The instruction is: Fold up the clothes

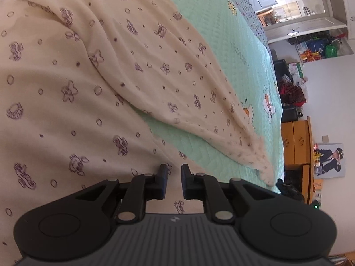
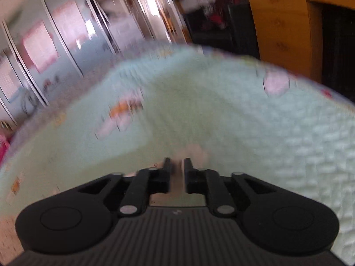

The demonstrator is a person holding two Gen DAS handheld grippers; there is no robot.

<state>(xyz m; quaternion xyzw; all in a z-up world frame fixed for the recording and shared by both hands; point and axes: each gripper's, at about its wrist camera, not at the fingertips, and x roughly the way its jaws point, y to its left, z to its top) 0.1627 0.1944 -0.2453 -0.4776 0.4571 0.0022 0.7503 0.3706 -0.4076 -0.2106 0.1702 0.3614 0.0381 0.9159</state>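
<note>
A cream garment (image 1: 93,71) with purple cartoon prints lies spread and creased on the mint green quilted bedspread (image 1: 224,35). One part of it tapers to a point (image 1: 264,166) at the right. My left gripper (image 1: 174,175) hovers over the garment's near edge, its jaws a narrow gap apart with cloth seen between them. In the blurred right wrist view my right gripper (image 2: 177,166) has its jaws nearly together with a strip of pale cloth (image 2: 177,177) between them, above the bedspread (image 2: 199,110).
An orange wooden cabinet (image 1: 297,141) and dark bags stand beyond the bed's edge, with a framed photo (image 1: 330,159) on the wall. White wardrobe doors (image 2: 44,51) stand to the left in the right wrist view. The orange cabinet (image 2: 281,22) is at upper right.
</note>
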